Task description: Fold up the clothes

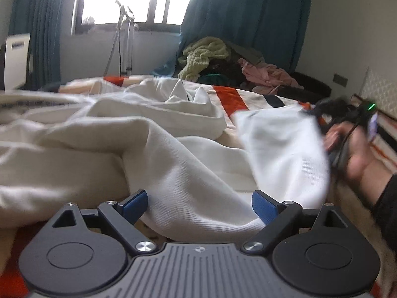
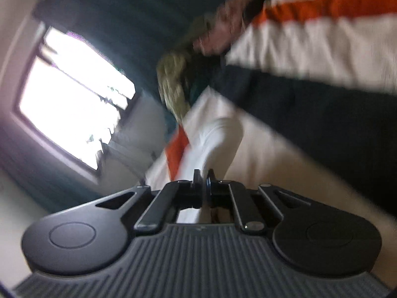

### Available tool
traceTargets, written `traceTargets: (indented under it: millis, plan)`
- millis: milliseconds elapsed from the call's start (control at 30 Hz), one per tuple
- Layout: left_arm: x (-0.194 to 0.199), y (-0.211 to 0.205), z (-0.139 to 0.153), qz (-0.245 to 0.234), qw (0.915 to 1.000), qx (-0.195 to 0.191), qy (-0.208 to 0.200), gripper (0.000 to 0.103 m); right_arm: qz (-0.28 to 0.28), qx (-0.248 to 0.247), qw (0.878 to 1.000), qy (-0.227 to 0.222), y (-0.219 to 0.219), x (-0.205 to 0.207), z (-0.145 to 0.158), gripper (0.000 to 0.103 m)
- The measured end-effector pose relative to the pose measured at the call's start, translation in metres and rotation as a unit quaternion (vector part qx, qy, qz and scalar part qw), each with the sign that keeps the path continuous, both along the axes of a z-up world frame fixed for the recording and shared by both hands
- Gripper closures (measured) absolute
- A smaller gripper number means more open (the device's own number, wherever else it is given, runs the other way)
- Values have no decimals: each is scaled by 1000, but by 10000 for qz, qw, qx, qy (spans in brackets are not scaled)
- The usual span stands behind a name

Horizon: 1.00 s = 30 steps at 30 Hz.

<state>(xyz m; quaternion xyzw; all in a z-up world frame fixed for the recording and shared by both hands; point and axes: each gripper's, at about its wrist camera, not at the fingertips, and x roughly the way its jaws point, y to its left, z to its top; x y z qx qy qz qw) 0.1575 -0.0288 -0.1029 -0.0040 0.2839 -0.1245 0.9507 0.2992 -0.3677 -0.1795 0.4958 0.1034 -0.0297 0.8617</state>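
On bed | left claw [image 1: 199, 204] open over white garment [image 1: 198, 173] | right claw [image 2: 204, 177] clamps garment | no legible writing

Open bedspread [image 1: 250, 181] ahead between white garment [image 1: 188, 173] folds. Clothes pile [image 1: 218, 59] blocks far edge; right hand [image 1: 357, 159] crowds right side.

Right claw [image 2: 204, 176] pinched on white garment [image 2: 218, 139]; blurred, seemingly above striped bedding [image 2: 310, 37].
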Motion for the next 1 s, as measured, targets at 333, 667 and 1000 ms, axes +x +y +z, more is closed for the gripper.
traceTargets:
  millis: [333, 667, 1000]
  plan:
    - [-12, -3, 4, -201, 9997, -153, 56, 11, -2129, -969, 9721, 151, -79, -127, 45, 97]
    - [-18, 25, 11, 289, 9963, -730, 351, 11, -2268, -78, 9635, 1418, -82, -202, -6, 92]
    - [-48, 17, 33, 161, 9994, -306, -79, 10, -1573, -681, 9714, 1644, -29, -249, 46, 20]
